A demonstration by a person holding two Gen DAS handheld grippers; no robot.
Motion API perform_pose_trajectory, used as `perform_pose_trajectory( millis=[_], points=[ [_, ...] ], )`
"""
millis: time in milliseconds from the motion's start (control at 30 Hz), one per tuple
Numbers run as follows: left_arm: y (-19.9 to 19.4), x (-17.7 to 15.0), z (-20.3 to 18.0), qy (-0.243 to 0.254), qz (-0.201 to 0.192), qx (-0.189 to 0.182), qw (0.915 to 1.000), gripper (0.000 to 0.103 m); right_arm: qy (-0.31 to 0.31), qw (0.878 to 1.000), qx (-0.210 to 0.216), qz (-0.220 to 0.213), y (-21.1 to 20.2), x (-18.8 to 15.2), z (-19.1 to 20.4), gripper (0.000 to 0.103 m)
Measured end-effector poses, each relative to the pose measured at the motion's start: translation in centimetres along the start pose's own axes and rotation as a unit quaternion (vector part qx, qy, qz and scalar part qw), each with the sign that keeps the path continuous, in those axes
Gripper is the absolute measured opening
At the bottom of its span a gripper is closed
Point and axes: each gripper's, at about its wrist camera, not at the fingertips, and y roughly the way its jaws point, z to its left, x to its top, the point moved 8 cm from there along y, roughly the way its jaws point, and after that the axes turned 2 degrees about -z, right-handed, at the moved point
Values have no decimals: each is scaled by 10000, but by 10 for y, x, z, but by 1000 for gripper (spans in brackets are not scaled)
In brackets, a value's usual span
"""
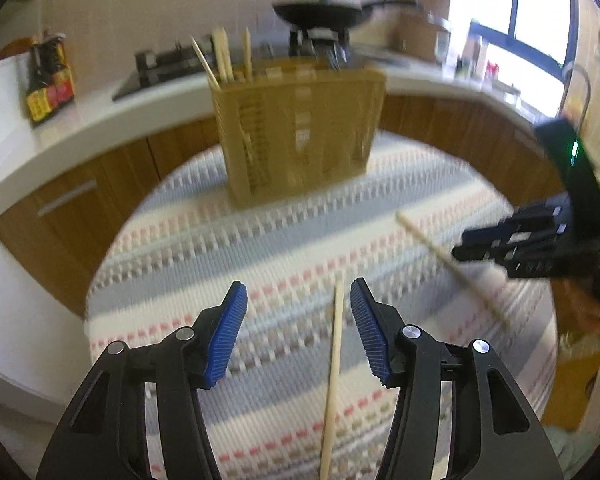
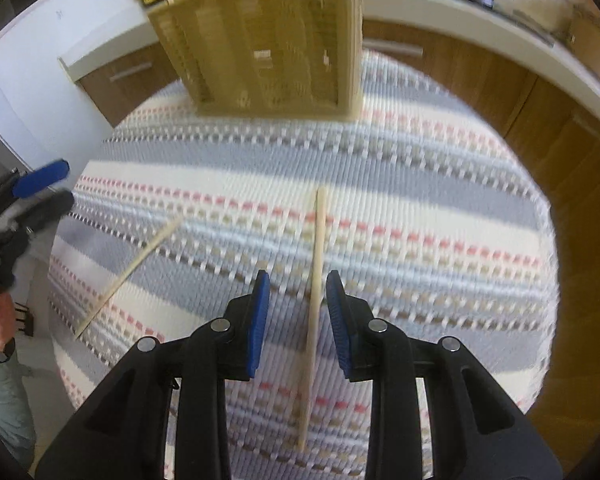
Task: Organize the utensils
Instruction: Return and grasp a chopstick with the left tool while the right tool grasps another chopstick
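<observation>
Chopsticks are the things to be sorted: two loose ones lie on the striped cloth (image 1: 260, 240) that covers the round counter, and several more stand upright in the left compartment of the tan slotted holder (image 1: 300, 136) at the far side of the counter.

The left tongs (image 1: 298, 326) point steeply down over the nearer part of the cloth. Their blue pads (image 1: 228, 332) stand spread, and the last small change in their gap was a widening. The left chopstick (image 1: 334, 376) lies on the cloth between the pads, closer to the right-hand pad, and neither pad touches it.

The right tongs (image 2: 298, 320) also point steeply down, with their pads apart by a narrower gap. The right chopstick (image 2: 314, 312) lies on the cloth between them, running away toward the holder, and the pads do not press on it.

In the left wrist view the right tongs show at the right edge, above the right chopstick, which lies at an angle. In the right wrist view the left tongs show at the left edge, near the far end of the left chopstick, with part of a hand (image 2: 2, 316) below them.

Behind the holder runs a white worktop (image 1: 100, 116) with wooden cabinets beneath, a black pan (image 1: 320, 12) on a stove and a dark bottle (image 1: 50, 76). Both views are blurred.
</observation>
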Motion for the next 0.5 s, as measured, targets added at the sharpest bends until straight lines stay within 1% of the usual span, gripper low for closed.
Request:
perform_pose_trajectory(
  millis=[67, 133, 200, 233, 300, 400, 433, 500],
  points=[
    [10, -11, -5, 90, 361, -55, 9993, 51, -42, 9999, -43, 96, 3, -4, 0, 27],
    [21, -22, -9, 98, 741, -217, 9970, 51, -97, 9998, -88, 178, 7, -7, 1, 27],
    [30, -31, -12, 87, 1023, -269, 9944, 49, -67, 9994, -51, 321, 13, -10, -1, 27],
    [35, -35, -13, 92, 1151, -289, 9929, 45, -41, 9992, -33, 398, 16, -11, -2, 27],
    [40, -41, -18, 127, 1346, -325, 9903, 40, -14, 9988, -44, 491, 20, -12, -4, 27],
    [49, -46, -24, 188, 1583, -422, 9863, 36, -47, 9983, -89, 579, 23, -13, -6, 27],
    [52, -47, -26, 197, 1653, -466, 9849, 30, -59, 9978, -123, 647, 26, -11, -4, 26],
    [59, -49, -29, 235, 1833, -505, 9815, 22, -109, 9970, -202, 743, 27, -10, -2, 26]
  ],
)
